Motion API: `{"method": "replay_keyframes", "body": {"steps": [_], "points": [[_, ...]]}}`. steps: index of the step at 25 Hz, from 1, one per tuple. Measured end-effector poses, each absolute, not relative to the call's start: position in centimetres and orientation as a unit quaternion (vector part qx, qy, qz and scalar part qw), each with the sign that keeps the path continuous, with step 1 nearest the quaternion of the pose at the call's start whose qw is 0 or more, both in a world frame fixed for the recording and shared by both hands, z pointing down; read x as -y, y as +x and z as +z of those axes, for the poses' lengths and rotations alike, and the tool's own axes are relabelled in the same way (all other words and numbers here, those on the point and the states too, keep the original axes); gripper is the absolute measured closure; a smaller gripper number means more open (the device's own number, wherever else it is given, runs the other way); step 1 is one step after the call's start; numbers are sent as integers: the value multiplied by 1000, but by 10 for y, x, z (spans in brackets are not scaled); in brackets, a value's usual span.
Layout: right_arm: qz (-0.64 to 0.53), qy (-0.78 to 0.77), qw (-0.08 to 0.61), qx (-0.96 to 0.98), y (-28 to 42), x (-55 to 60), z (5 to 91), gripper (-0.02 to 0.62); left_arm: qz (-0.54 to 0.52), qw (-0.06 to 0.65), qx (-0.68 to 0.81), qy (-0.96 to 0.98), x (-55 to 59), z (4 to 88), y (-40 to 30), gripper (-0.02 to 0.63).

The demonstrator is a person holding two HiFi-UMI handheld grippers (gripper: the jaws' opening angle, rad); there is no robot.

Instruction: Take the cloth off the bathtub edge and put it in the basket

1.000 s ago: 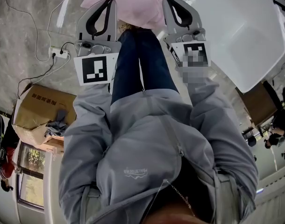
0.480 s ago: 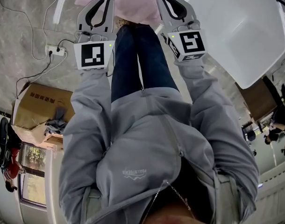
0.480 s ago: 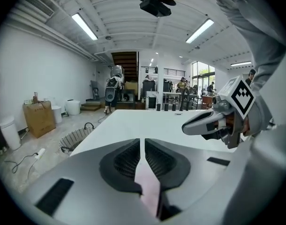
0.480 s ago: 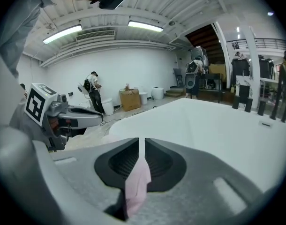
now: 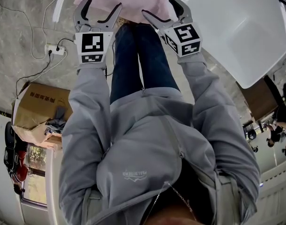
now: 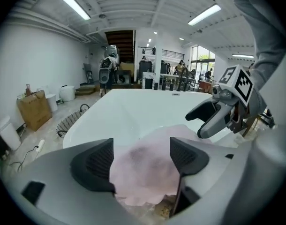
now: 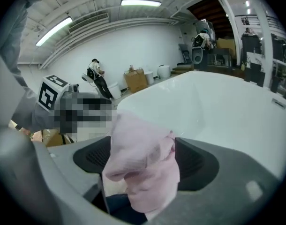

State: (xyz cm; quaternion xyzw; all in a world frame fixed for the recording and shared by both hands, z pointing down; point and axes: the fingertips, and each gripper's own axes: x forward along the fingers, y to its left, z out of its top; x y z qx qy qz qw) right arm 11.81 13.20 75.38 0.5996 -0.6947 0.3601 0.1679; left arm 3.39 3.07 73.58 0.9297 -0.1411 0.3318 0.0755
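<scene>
A pink cloth point(image 5: 129, 1) lies draped over the rim of the white bathtub point(image 5: 237, 27), at the top of the head view. My left gripper point(image 5: 103, 3) is at the cloth's left part and my right gripper point(image 5: 158, 6) at its right part. Both have just been opening their jaws and now stand open. In the left gripper view the cloth point(image 6: 147, 165) lies between the spread pads, with the right gripper point(image 6: 213, 118) to the right. In the right gripper view a fold of the cloth point(image 7: 143, 168) hangs between the pads. A wicker basket point(image 6: 70, 122) stands on the floor by the tub's left side.
My own legs and grey jacket fill the middle of the head view. A cardboard box point(image 5: 37, 109) and a power strip point(image 5: 58, 52) with cables lie on the floor to the left. People and equipment stand far behind the tub point(image 6: 133, 111).
Both grippers' jaws went from shut to wide open. Both hands moved forward and down onto the cloth, which has stayed on the tub rim.
</scene>
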Motion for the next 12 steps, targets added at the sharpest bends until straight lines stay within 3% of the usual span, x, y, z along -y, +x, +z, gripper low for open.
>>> {"method": "replay_keyframes", "body": {"steps": [4,12], "points": [[398,561,218,693,110,-150,786,131,394,57,99,912,-43,764,28,213],[475,501,275,670,100,-172,838,110,509,-26,4,860,-67,812,20,181]]}}
